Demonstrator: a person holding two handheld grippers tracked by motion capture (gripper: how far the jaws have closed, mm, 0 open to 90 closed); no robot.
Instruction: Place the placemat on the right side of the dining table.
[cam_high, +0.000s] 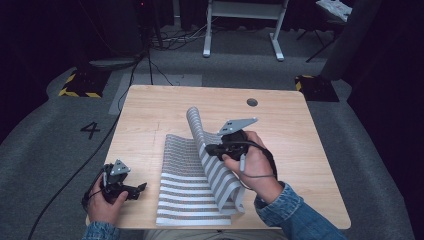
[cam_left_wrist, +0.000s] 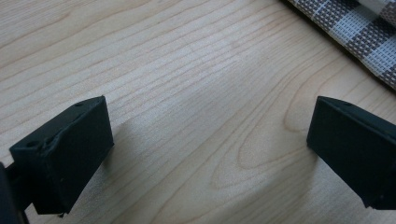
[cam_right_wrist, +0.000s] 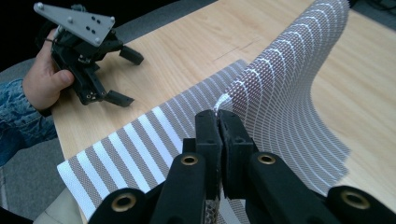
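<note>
A grey-and-white striped woven mat lies on the wooden table, its right side lifted and curled over toward the left. My right gripper is shut on that raised edge near the table's middle. In the right gripper view the jaws pinch the mat at my right gripper, and the cloth rises in a curve beyond. My left gripper rests open near the front left corner, left of the mat. In the left gripper view its two pads stand wide apart over bare wood, with the mat's corner at upper right.
A round cable hole sits near the table's far right. The mat's near edge hangs slightly over the table's front edge. Beyond the table, on the grey floor, are cables, a white desk frame and yellow-black marked blocks.
</note>
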